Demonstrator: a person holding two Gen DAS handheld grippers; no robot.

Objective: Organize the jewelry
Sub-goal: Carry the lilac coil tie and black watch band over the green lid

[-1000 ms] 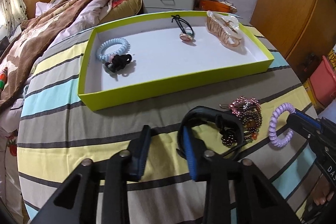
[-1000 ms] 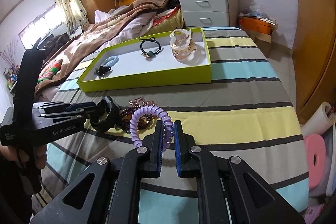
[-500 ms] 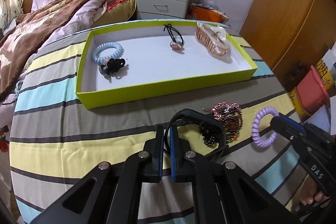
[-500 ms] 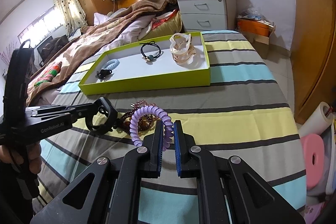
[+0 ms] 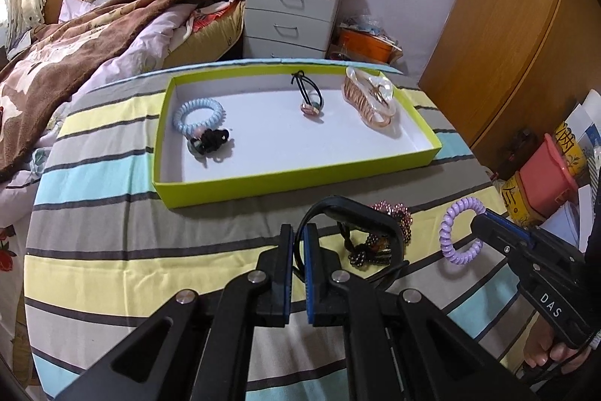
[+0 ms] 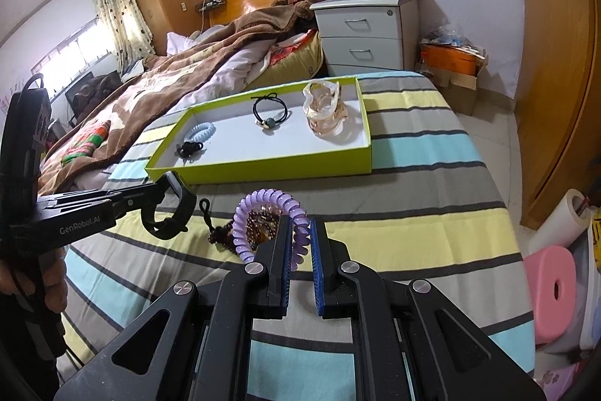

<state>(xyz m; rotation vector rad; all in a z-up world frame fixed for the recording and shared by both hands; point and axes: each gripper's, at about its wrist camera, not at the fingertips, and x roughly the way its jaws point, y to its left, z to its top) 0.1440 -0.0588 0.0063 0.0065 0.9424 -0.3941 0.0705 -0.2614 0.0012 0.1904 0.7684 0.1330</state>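
You have a striped bed cover [image 6: 432, 145] underfoot of the work. At twelve o'clock stands a white bedside cabinet [image 6: 370, 36]; at ten, a curtained window [image 6: 116, 21] admits daylight; at three, a wooden wardrobe [image 6: 556, 62]

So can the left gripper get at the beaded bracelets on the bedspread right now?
Probably not yet: the left gripper is shut on the black band, so its jaws are taken. The beaded bracelets lie uncovered just beyond it, otherwise free.
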